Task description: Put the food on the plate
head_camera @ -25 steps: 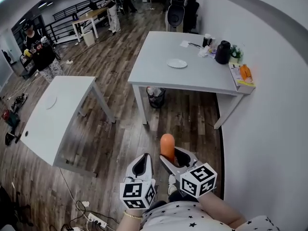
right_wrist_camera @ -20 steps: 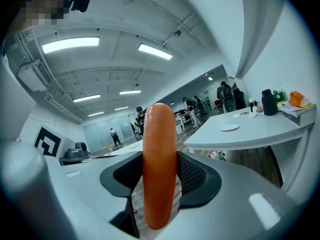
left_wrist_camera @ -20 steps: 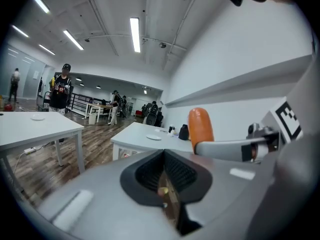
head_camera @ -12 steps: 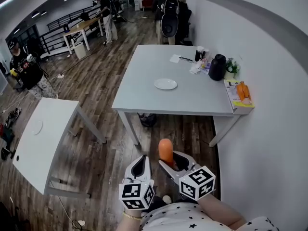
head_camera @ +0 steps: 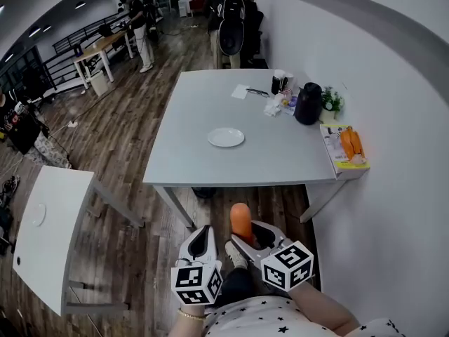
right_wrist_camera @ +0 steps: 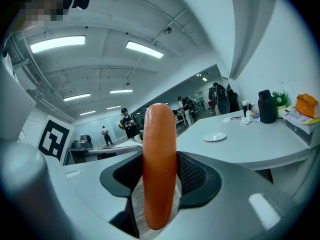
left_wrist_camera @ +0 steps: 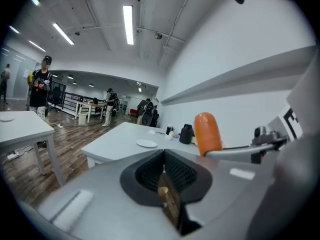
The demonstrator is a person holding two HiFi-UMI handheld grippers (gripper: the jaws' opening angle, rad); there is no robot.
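At the far left a smaller white counter (head_camera: 49, 237) stands on the wood floor (head_camera: 133, 181), well apart from anything the task concerns. Low in the head view, close above the person's starred shirt (head_camera: 266, 319), the left hand-held gripper (head_camera: 203, 237) is clenched with nothing in it. Its own view shows the two dark pads pressed together, leaving no gap. Just to its right the right hand-held gripper (head_camera: 247, 234) is grasping the food, an orange sausage (head_camera: 241, 219). The sausage stands roughly upright between the ribbed pads, which press on its sides. Its rounded top sticks well above the jaws and its lower end hangs below them. It is held in the air over the floor, in front of the near edge of the large grey counter (head_camera: 182, 161) rather than above it. On that counter the white plate (head_camera: 226, 137) lies flat near the middle, well apart from the sausage. Farther back and to the right lie a sheet of paper (head_camera: 240, 91), a black jug (head_camera: 307, 103) and, just beside the jug, a small green plant (head_camera: 330, 101) near the wall. At the counter's right edge a box (head_camera: 342, 163) carries an orange packet (head_camera: 349, 143). Several people (head_camera: 142, 20) stand at the far end of the room.
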